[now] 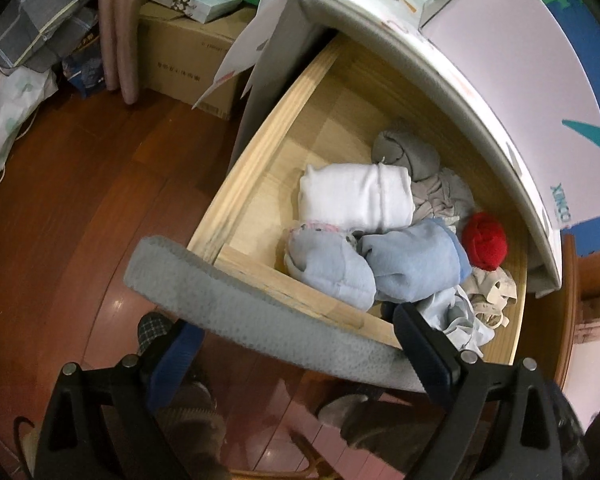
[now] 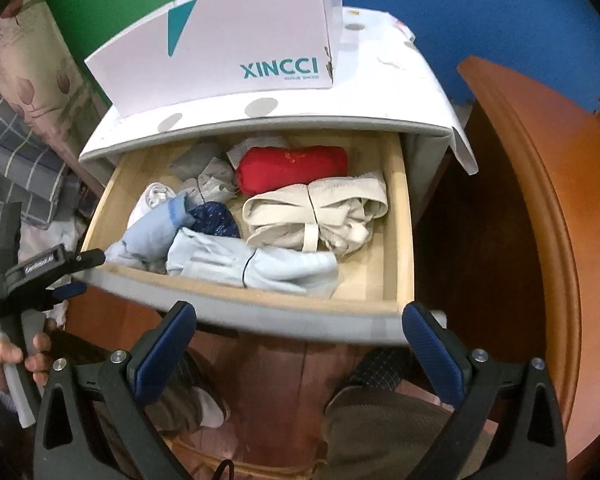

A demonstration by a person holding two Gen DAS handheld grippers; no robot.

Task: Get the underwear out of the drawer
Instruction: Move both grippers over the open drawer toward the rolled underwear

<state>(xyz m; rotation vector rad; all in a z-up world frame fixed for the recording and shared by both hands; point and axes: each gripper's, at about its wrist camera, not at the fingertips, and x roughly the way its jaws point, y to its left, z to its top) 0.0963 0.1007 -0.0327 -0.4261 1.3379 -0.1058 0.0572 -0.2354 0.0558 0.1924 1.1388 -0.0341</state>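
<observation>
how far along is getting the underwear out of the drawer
Done: the drawer is pulled open, exposing rolled garments, among them a red roll and a beige bundle. In hand: nothing yet; the left gripper straddles the drawer's grey front edge, and the right gripper hovers open before it. Left: grasp a garment and lift it out.

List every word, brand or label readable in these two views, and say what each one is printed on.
"XINCCI": teal letters on the white shoe box on top of the cabinet.
Small teal line under that brand name: too small to read surely.
Print on the cardboard box on the floor: blurred, unreadable.
Label on the left gripper, seen from the right wrist: too blurred to read.
</observation>
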